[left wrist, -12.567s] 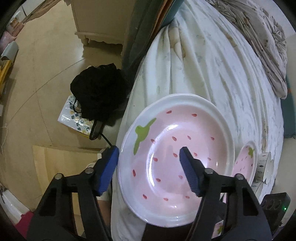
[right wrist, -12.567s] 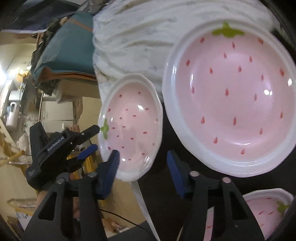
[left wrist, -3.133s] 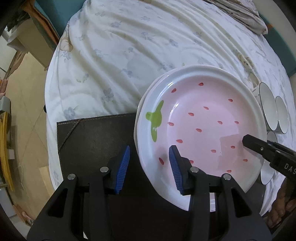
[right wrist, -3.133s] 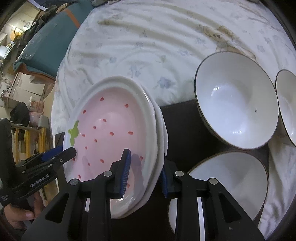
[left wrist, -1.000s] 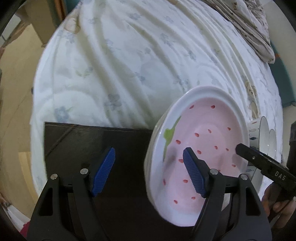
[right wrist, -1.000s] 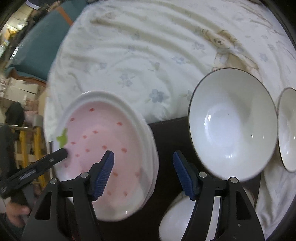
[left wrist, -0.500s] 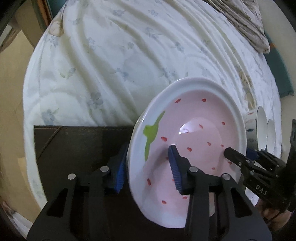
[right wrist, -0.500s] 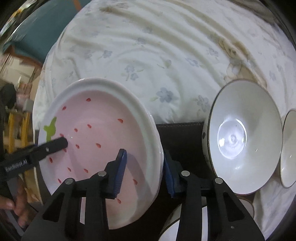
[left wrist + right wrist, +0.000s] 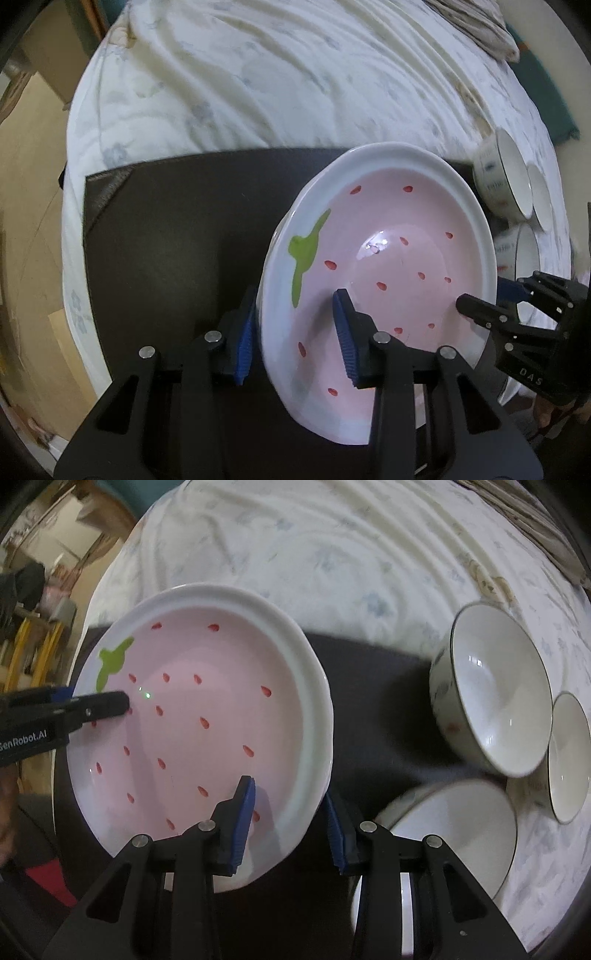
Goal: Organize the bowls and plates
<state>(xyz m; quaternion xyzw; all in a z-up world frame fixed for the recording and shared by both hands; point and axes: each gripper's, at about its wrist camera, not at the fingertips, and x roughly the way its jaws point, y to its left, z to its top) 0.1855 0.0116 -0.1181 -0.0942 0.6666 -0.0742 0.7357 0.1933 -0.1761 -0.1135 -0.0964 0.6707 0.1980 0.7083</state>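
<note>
Both grippers have just closed on the strawberry plate stack [image 9: 388, 251], carrying it along the dark mat [image 9: 166, 240] on the bed: my left gripper [image 9: 295, 339] and right gripper [image 9: 291, 819] grip opposite rims. White bowls [image 9: 498, 690] at the mat's right edge remain unstacked.

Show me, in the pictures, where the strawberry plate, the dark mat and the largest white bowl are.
strawberry plate [image 9: 207, 716]: right wrist view, on its pink centre.
dark mat [image 9: 177, 229]: left wrist view, on its bare surface.
largest white bowl [image 9: 495, 698]: right wrist view, on its inner wall.
</note>
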